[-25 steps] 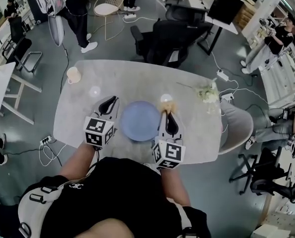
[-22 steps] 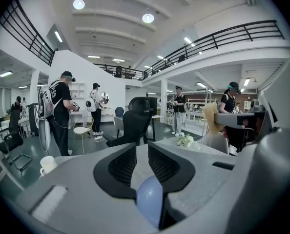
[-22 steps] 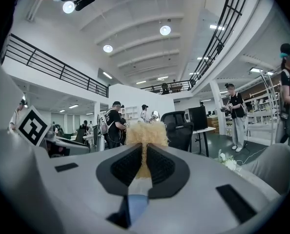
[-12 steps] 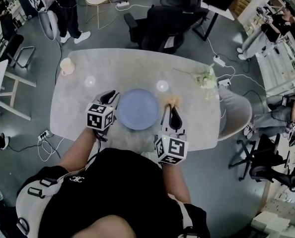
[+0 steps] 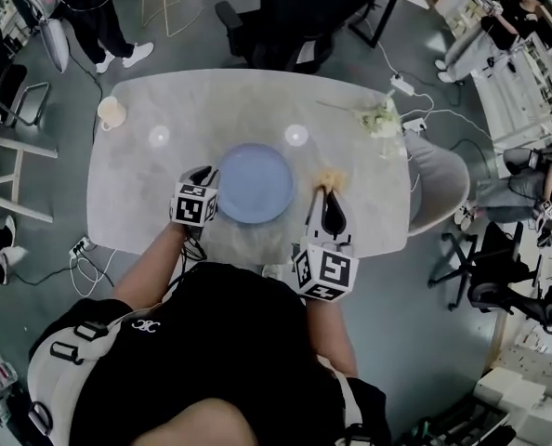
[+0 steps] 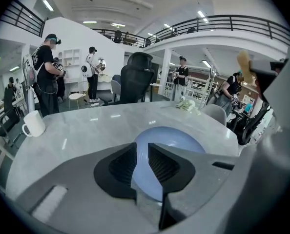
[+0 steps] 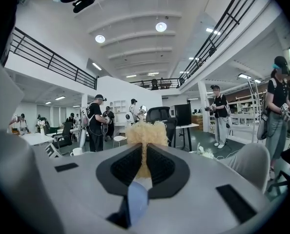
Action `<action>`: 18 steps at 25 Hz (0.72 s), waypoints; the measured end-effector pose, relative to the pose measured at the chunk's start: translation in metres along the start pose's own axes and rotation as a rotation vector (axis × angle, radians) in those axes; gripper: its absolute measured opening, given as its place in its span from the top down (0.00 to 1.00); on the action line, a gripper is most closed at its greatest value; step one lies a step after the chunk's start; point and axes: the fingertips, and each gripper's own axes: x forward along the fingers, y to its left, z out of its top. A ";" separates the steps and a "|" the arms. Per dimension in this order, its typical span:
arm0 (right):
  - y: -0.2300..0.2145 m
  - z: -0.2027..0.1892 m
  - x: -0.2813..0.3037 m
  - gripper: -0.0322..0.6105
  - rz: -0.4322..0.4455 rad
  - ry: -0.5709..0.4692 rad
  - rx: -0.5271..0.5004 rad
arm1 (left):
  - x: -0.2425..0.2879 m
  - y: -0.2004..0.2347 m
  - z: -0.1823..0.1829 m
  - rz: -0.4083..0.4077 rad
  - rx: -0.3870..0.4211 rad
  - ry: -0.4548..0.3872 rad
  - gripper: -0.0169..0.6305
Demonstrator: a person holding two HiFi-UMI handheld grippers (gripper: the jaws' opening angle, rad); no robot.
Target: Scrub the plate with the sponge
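Nearest the person, the left gripper (image 5: 204, 176) has moved in from beside the round pale-blue plate (image 5: 255, 182) and now has its jaws pressed onto the plate's left rim, seemingly gripping it, so the plate looks steadied on the grey marbled table (image 5: 146, 207) for scrubbing. The right gripper (image 5: 327, 194) pinches the frizzy yellow sponge (image 5: 330, 179), held just right of the plate and clear of it, so scrubbing has not begun. The sponge's long axis runs along the jaws, its tuft pointing away from the person toward the table's far edge.
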 end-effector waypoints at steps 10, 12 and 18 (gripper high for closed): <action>-0.021 -0.017 -0.018 0.90 -0.084 0.047 0.023 | 0.032 0.019 -0.059 0.020 -0.175 0.165 0.87; -0.025 -0.020 -0.023 0.90 -0.100 0.053 0.030 | 0.035 0.019 -0.071 0.013 -0.227 0.197 0.87; -0.035 -0.026 -0.032 0.90 -0.135 0.068 0.040 | 0.049 0.012 -0.099 -0.054 -0.440 0.268 0.87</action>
